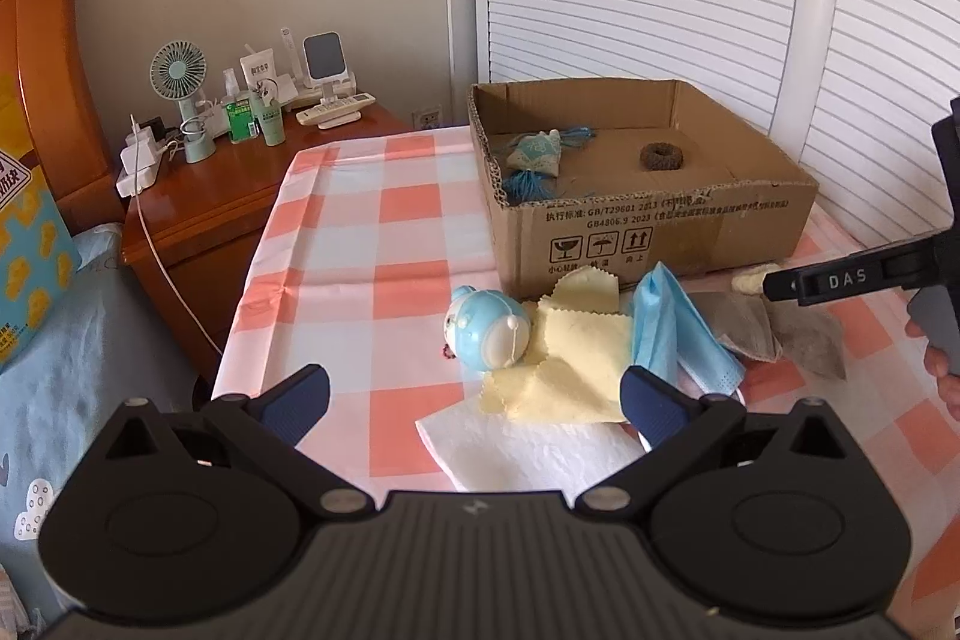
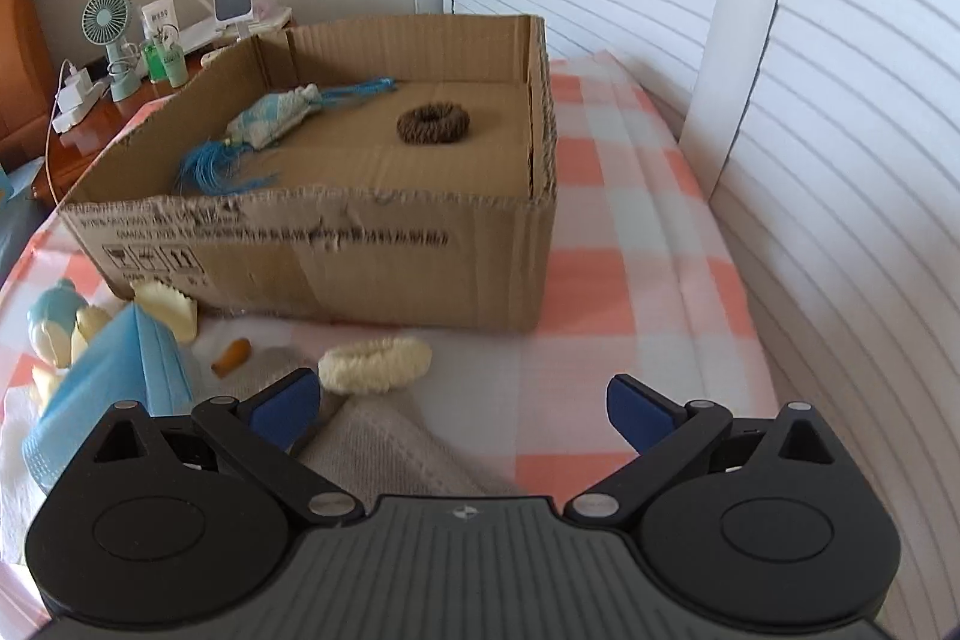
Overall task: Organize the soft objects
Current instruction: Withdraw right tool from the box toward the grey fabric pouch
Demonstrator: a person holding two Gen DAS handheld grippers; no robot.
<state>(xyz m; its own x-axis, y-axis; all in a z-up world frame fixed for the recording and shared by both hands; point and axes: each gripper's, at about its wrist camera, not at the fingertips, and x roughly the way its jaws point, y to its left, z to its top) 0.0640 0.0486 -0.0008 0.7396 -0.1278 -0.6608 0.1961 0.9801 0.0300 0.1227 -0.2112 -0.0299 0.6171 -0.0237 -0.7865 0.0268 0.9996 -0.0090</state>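
Cream scrunchie (image 2: 375, 355) — just beyond right gripper (image 2: 462, 409)

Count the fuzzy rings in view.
2: a brown ring inside the box, and a cream ring on the table just in front of it. Others may hide under cloths.

We see bare checked cloth (image 2: 648, 280) at right of the cardboard box (image 2: 372, 274). Cream scrunchie (image 2: 375, 355) and blue mask (image 2: 120, 370) crowd its lower-left front.
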